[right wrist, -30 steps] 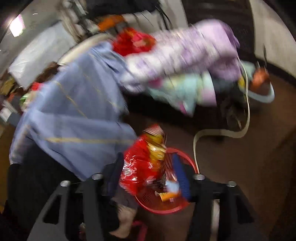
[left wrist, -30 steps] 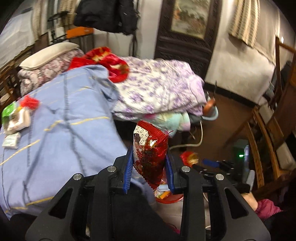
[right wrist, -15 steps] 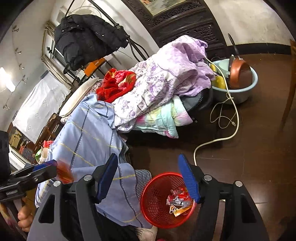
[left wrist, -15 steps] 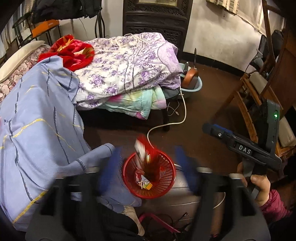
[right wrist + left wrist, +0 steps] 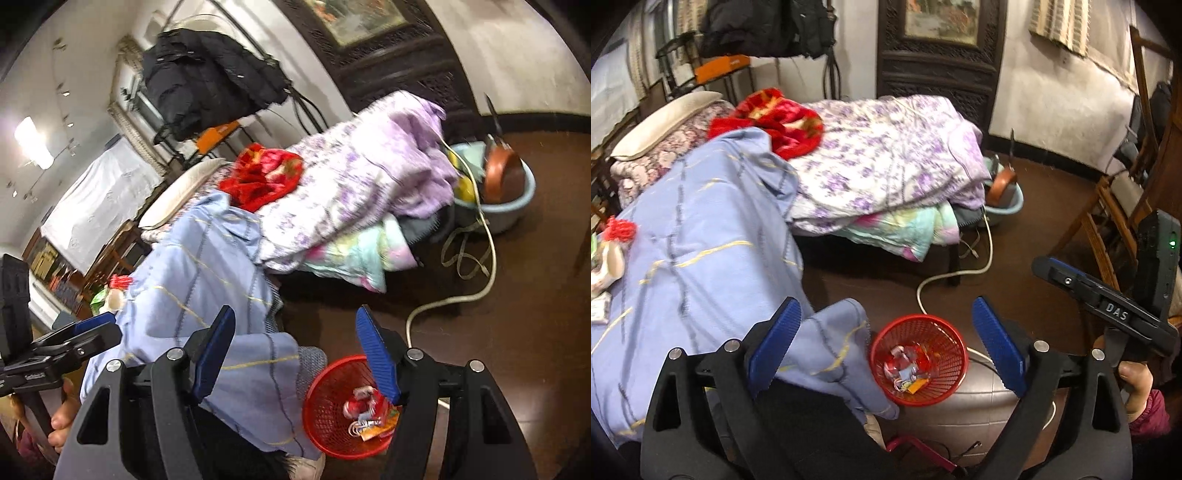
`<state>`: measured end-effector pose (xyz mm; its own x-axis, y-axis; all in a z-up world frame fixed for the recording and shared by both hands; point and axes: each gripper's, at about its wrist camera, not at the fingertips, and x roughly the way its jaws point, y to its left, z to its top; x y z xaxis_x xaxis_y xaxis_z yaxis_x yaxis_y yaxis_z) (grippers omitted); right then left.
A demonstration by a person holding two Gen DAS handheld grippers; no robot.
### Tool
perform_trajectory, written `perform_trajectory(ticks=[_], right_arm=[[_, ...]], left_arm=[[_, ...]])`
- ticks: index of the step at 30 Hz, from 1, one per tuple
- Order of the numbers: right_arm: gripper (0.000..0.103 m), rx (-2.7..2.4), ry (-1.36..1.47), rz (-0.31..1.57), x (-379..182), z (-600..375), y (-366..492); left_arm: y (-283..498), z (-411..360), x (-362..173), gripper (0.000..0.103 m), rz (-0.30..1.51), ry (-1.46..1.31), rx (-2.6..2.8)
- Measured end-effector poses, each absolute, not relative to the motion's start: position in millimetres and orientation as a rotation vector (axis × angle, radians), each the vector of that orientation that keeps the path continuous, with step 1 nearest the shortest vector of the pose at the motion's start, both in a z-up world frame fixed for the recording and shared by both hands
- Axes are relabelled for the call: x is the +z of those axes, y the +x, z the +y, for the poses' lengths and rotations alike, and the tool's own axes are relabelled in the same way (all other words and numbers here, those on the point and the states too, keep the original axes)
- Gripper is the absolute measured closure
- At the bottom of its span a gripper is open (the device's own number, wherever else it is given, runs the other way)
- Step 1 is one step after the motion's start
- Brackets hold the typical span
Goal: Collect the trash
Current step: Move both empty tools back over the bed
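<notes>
A red mesh basket [image 5: 951, 386] stands on a grey stool beside the bed, with several crumpled wrappers [image 5: 905, 369] inside it. My left gripper [image 5: 886, 306] hovers above the basket; its jaws are opening and nothing is between them. My right gripper [image 5: 295, 314] is open and empty, up and to the left of the same basket [image 5: 321, 410], whose wrappers [image 5: 365, 406] show below its right finger. More small packets [image 5: 607, 258] lie on the blue quilt at the far left.
A bed holds a blue quilt [image 5: 701, 229], a purple floral blanket [image 5: 886, 158] and a red blanket [image 5: 775, 122]. A white cable [image 5: 960, 275] crosses the dark floor. A blue basin with a pan [image 5: 1004, 192] and a wooden chair [image 5: 1108, 206] stand at the right.
A second ago each gripper held a red snack wrapper over the basket. Both let go, and the wrappers now lie in the basket. The right gripper has risen.
</notes>
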<state>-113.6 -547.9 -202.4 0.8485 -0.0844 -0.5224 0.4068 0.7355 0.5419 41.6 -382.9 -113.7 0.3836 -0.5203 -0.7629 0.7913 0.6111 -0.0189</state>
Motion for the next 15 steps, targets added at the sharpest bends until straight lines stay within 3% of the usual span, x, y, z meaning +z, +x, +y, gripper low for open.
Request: perform_trajectory(ticks=[15], right_arm=[[0.018,-0.087,0.488,0.375,-76,-445,-84]], left_arm=[[55,-248,-42,0.007,0.657,0.157,-0.717]])
